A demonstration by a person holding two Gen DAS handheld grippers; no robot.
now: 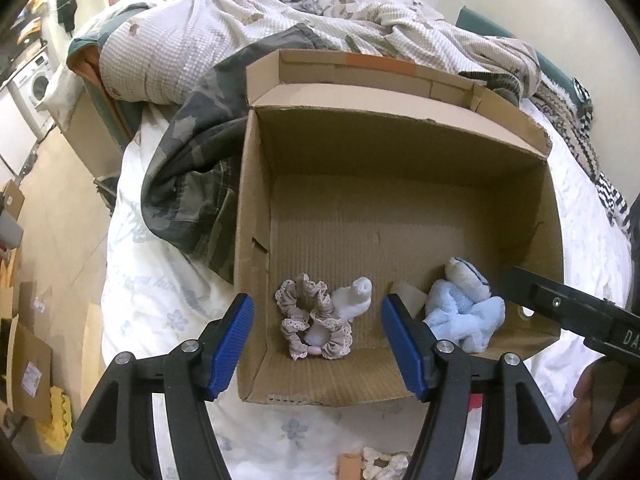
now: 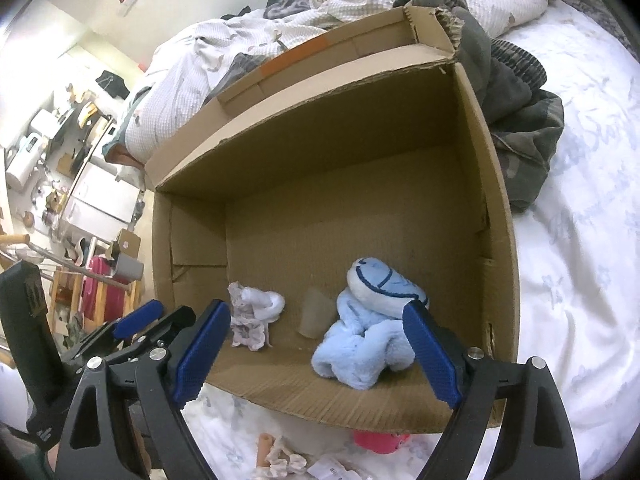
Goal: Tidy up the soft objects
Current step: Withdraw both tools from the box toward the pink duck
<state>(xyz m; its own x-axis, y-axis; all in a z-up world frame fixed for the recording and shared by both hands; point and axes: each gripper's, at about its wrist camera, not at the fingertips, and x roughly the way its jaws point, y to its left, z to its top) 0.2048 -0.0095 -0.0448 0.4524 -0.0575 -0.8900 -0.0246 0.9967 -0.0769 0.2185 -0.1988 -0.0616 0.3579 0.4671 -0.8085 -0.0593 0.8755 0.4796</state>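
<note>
Soft objects are lying inside an open cardboard box [image 1: 400, 208] sitting on a bed [image 2: 580, 260]: a beige lace scrunchie [image 1: 312, 320] touching a small white sock [image 1: 356, 300], and a light blue plush toy [image 2: 368, 332] nearby. Left gripper [image 1: 318, 344] and right gripper [image 2: 320, 354] are hovering above them, jaws spread apart, gripping nothing.

We note a home bedroom: an unmade bed [image 1: 168, 320] with a rumpled quilt [image 1: 248, 24], a washing machine [image 1: 38, 84] at the room's edge, and household clutter on shelves [image 2: 60, 140].
</note>
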